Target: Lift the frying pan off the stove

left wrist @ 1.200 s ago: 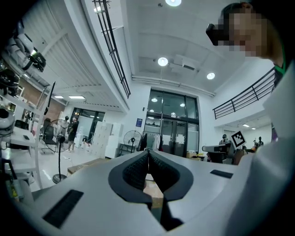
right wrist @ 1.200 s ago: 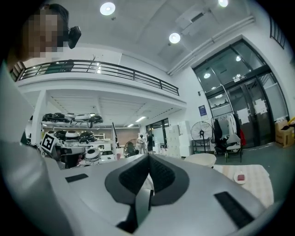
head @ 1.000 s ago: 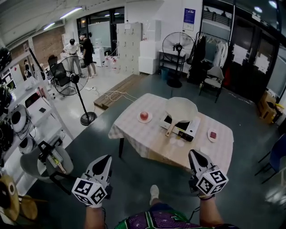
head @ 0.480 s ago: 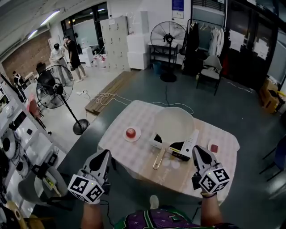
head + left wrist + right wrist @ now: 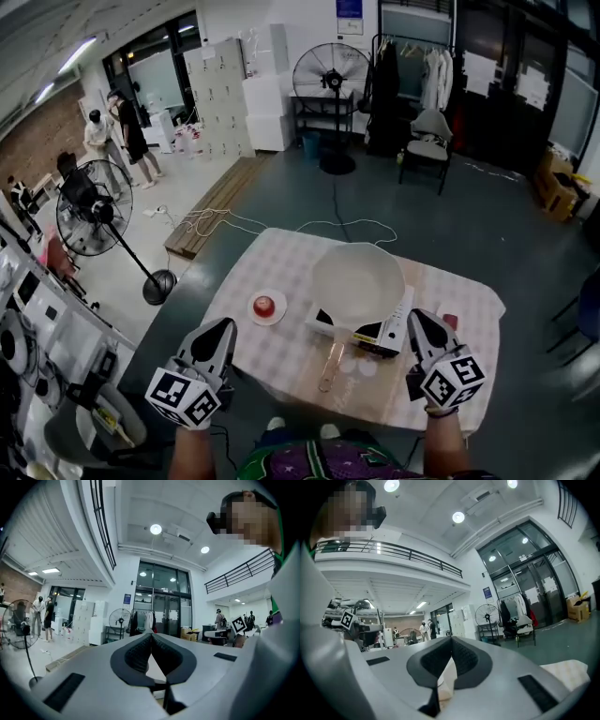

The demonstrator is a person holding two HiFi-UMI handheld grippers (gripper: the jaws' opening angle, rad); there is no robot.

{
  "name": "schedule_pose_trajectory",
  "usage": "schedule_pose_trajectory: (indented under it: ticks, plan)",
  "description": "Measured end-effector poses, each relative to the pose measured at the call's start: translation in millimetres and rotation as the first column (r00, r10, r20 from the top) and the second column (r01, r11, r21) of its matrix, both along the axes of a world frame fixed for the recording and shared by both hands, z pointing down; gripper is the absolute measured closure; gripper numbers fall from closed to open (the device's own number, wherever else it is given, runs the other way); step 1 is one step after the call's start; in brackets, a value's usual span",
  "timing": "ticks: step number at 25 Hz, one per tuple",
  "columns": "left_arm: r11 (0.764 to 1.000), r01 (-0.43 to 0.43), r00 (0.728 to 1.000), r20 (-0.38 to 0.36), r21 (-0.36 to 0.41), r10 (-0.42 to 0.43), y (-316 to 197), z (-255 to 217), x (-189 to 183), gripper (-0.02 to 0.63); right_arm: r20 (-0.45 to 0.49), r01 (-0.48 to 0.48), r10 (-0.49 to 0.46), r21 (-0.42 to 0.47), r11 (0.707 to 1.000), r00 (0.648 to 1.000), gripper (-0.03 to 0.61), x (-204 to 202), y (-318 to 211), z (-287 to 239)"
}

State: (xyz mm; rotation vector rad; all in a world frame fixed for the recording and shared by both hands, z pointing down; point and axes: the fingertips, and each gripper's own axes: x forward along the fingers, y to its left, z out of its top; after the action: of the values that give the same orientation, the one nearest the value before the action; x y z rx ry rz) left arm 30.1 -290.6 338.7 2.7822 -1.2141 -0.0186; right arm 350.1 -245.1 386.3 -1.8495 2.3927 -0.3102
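Both closed, empty, left tongs [image 5: 222,327] and right tongs [image 5: 419,319] hover short of the frying pan [image 5: 357,283].

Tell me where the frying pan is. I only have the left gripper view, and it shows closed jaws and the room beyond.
Observer: In the head view, the frying pan sits on the stove, in the middle of the table.
Operator: Which way does its handle point?
Observer: The wooden handle points toward the person, out past the stove's near side.
Operator: Is the right claw on anything?
Observer: No. The right claw is shut and empty, apart from the pan. In the head view it shows beside the stove's right end.
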Motion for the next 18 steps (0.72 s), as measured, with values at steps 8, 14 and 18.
schedule_pose_trajectory:
  ticks: [8, 14, 18]
  plan:
    - [0.981, -0.192, 0.981, 0.011, 0.003, 0.191, -86, 12, 7, 0.591, -0.021, -0.229, 0.229, -0.013, 0.973, 0.973, 0.569, 7, -23, 5]
    - [0.953, -0.302, 0.953, -0.027, -0.006, 0.302, -140, 25, -20, 0.591, -0.053, -0.357, 0.358, 0.030, 0.934, 0.932, 0.569, -34, -40, -5]
    - [0.927, -0.375, 0.926, -0.036, 0.004, 0.375, -171, 35, -35, 0.591, -0.072, -0.425, 0.427, 0.048, 0.904, 0.901, 0.570, -66, -49, 1]
